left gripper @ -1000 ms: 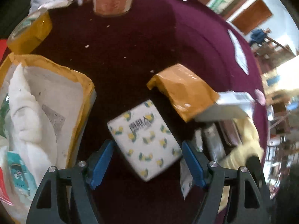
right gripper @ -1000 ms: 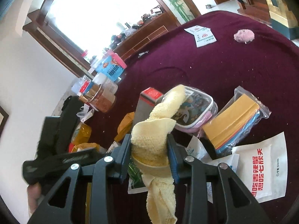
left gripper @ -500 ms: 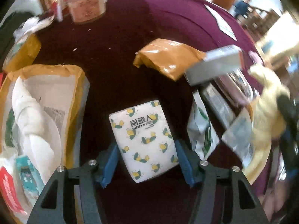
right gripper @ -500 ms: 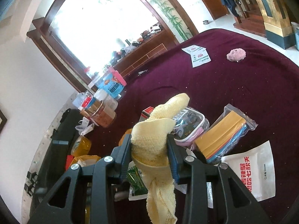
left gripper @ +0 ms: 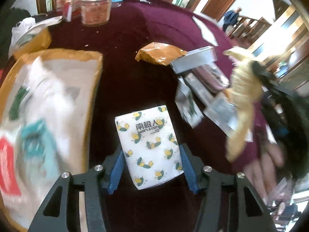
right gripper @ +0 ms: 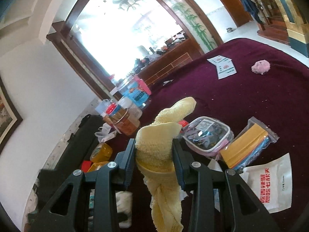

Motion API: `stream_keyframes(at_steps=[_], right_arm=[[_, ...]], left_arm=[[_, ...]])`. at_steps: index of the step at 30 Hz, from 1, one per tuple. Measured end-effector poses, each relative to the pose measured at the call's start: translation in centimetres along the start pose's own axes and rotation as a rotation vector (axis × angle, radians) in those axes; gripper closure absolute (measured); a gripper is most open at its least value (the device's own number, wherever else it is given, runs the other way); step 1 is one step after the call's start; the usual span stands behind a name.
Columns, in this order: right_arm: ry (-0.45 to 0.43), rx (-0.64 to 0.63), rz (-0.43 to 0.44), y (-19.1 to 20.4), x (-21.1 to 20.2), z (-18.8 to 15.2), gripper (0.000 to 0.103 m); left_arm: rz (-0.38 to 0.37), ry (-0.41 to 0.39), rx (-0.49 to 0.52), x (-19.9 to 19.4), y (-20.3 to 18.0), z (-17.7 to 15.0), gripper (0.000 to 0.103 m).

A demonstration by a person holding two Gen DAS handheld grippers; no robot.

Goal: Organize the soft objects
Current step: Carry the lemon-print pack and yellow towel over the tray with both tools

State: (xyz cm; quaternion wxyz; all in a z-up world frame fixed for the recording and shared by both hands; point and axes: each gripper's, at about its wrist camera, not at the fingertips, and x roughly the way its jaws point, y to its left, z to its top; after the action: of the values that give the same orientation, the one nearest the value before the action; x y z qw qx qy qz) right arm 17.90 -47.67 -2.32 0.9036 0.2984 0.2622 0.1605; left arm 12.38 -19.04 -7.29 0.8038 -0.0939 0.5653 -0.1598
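A white tissue pack [left gripper: 149, 145] with yellow lemon prints sits between the blue pads of my left gripper [left gripper: 152, 171], which is shut on it above the maroon tablecloth [left gripper: 135, 81]. My right gripper [right gripper: 153, 166] is shut on a yellow towel [right gripper: 160, 150] that hangs down below the fingers; the same towel shows at the right of the left wrist view [left gripper: 241, 96]. A yellow-rimmed bag [left gripper: 50, 96] holding white soft items lies at the left.
An orange packet [left gripper: 160, 55], a grey box [left gripper: 193, 60] and flat pouches lie ahead. A glass jar [left gripper: 95, 11] stands at the back. A clear pouch [right gripper: 207, 135], a bagged yellow pack [right gripper: 249, 147], a white printed bag [right gripper: 274, 181] and a pink pompom [right gripper: 260, 67] lie at the right.
My left gripper has closed in on the tissue pack and lifted it. My right gripper has risen with the towel and swung toward the left gripper's side.
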Motion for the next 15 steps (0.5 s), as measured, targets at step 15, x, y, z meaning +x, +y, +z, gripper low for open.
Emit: stream_keyframes(at_steps=[15], right_arm=[[0.1, -0.164, 0.164, 6.1, -0.4, -2.9, 0.067]], left_arm=[[-0.029, -0.113, -0.137, -9.8, 11.9, -4.5, 0.044]])
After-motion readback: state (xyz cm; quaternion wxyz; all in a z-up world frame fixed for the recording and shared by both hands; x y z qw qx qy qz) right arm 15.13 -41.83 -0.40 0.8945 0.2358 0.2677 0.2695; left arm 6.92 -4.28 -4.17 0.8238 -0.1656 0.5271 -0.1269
